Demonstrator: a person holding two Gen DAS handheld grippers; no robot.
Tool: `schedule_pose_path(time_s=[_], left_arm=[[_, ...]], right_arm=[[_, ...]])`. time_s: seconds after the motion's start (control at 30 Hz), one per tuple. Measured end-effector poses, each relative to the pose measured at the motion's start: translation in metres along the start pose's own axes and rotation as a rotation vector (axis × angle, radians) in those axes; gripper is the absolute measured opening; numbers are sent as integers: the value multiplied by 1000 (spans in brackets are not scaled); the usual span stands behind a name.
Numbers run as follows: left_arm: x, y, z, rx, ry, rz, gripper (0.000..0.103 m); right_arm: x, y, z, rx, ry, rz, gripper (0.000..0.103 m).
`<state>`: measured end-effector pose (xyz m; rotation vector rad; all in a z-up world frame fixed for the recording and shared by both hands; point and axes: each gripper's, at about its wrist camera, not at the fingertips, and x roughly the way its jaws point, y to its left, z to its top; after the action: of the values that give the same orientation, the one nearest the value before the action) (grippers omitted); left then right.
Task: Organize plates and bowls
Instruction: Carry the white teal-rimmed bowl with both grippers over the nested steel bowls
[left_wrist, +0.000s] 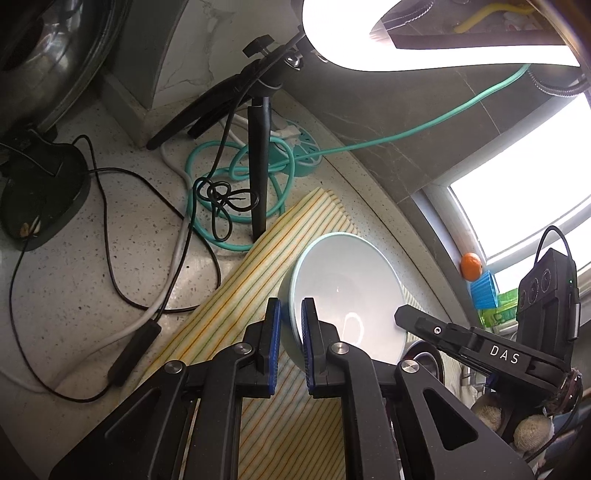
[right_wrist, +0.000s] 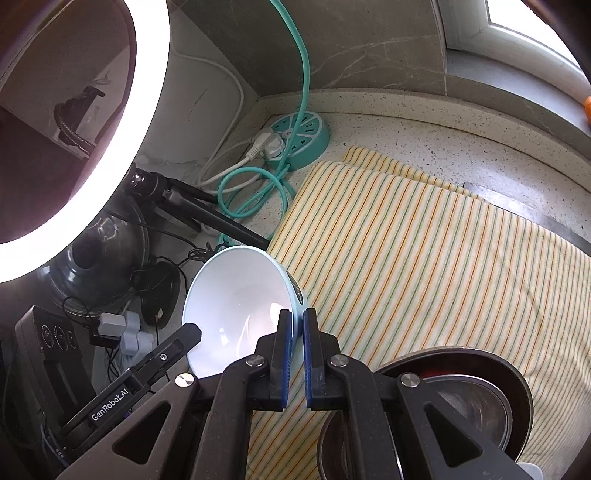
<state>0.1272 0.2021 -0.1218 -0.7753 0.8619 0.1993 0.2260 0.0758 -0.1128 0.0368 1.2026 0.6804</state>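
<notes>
A pale blue bowl (left_wrist: 343, 291) is held tilted above a yellow striped cloth (left_wrist: 236, 306). My left gripper (left_wrist: 290, 314) is shut on the bowl's left rim. My right gripper (right_wrist: 297, 325) is shut on the opposite rim of the same bowl (right_wrist: 236, 302). The right gripper's arm shows at the right of the left wrist view (left_wrist: 476, 343), and the left one's at the lower left of the right wrist view (right_wrist: 147, 373). Stacked steel bowls (right_wrist: 476, 398) sit on the cloth (right_wrist: 406, 258) at the lower right, partly hidden by my right gripper.
A teal power strip (right_wrist: 301, 136) with coiled teal cable lies at the back corner. A ring light (right_wrist: 110, 158) on a black tripod (left_wrist: 258, 155) stands left of the cloth. Black cables and a dark pot lid (left_wrist: 40, 195) lie on the speckled counter. An orange (left_wrist: 471, 266) sits on the window sill.
</notes>
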Motion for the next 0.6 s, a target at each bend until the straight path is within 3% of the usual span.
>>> schedule_pose_path(time_s=[0.6], left_arm=[[-32,-31,-19,64,-40,-42,9]], right_arm=[[-47,-4,-27,18,-49,29,6]])
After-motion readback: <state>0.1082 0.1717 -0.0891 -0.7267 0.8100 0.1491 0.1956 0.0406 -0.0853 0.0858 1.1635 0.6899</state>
